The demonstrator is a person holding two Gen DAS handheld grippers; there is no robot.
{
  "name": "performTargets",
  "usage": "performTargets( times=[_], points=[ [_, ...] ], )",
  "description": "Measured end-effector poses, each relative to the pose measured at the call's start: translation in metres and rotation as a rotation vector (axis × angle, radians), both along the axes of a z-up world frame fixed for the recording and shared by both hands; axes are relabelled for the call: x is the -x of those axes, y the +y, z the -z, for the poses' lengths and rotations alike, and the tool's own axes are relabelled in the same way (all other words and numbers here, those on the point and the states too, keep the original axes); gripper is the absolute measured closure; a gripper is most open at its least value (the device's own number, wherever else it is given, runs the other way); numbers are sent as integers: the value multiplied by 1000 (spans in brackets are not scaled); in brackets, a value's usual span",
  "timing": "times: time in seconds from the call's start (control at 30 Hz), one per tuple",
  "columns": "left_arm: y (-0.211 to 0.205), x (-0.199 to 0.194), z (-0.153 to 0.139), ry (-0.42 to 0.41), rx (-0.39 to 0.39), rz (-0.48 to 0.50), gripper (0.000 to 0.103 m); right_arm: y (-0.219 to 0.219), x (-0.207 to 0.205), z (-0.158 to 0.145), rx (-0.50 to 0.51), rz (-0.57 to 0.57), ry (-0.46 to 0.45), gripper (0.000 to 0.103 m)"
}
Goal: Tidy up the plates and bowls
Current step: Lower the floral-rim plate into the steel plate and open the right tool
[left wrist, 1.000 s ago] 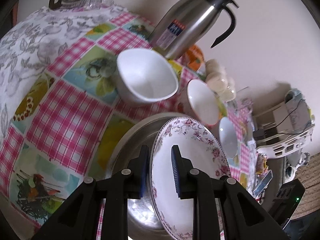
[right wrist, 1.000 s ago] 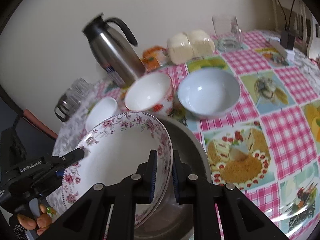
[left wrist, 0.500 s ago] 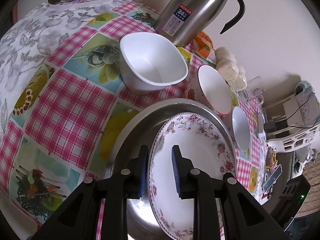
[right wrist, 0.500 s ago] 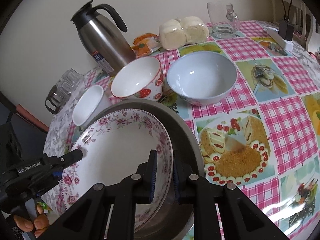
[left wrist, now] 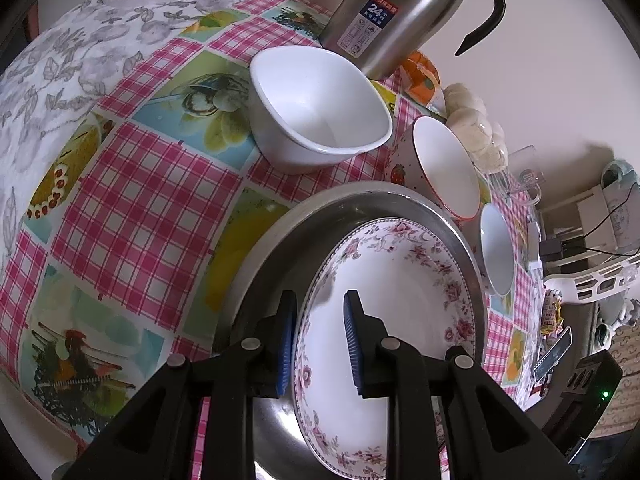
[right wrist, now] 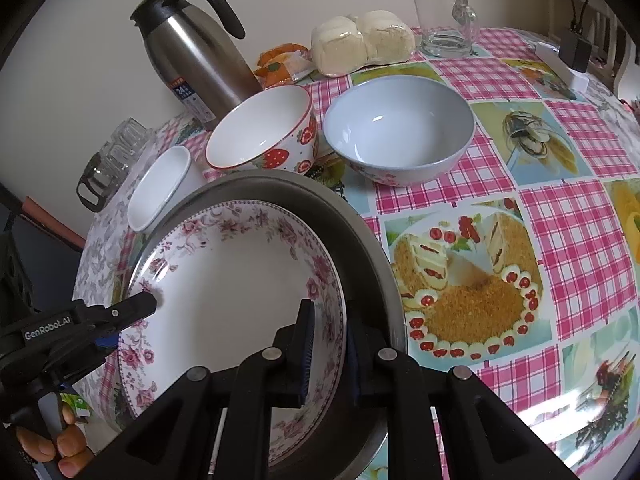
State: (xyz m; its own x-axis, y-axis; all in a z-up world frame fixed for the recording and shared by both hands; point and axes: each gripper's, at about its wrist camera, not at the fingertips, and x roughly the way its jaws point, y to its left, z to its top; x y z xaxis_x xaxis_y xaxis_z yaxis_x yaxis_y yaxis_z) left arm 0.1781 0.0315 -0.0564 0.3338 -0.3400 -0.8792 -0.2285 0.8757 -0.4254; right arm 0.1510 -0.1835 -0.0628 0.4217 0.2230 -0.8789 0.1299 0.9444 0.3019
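A white plate with a pink flower rim (left wrist: 400, 300) (right wrist: 240, 288) lies tilted inside a wide steel basin (left wrist: 280, 248) (right wrist: 360, 248). My left gripper (left wrist: 320, 340) is shut on the plate's left rim, and its tip also shows in the right wrist view (right wrist: 136, 308). My right gripper (right wrist: 329, 354) is shut on the opposite rim. Behind the basin stand a white square bowl (left wrist: 316, 108) (right wrist: 160, 188), a strawberry-patterned bowl (left wrist: 444, 164) (right wrist: 260, 132) and a pale blue bowl (left wrist: 496, 252) (right wrist: 400, 128).
A steel thermos jug (left wrist: 392, 8) (right wrist: 196, 52), wrapped buns (right wrist: 360, 40), an orange packet (right wrist: 280, 64) and a glass mug (right wrist: 444, 20) line the wall side. A glass jug (right wrist: 108, 160) stands far left. A hand (right wrist: 60, 440) grips the left tool.
Both grippers have tipped further down with the plate still held. The plate has sunk lower into the steel basin.
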Motion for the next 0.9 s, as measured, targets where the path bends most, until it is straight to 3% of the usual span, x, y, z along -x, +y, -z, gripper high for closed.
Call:
performTargets(
  times=[0.2,0.9],
  points=[
    [0,-1,10,44,5,-3,76,1,-1,1,6,-8,3,86],
    [-9,-1,4,28,-59,12,74,-2,3,0,26,-30,6,85]
  ],
)
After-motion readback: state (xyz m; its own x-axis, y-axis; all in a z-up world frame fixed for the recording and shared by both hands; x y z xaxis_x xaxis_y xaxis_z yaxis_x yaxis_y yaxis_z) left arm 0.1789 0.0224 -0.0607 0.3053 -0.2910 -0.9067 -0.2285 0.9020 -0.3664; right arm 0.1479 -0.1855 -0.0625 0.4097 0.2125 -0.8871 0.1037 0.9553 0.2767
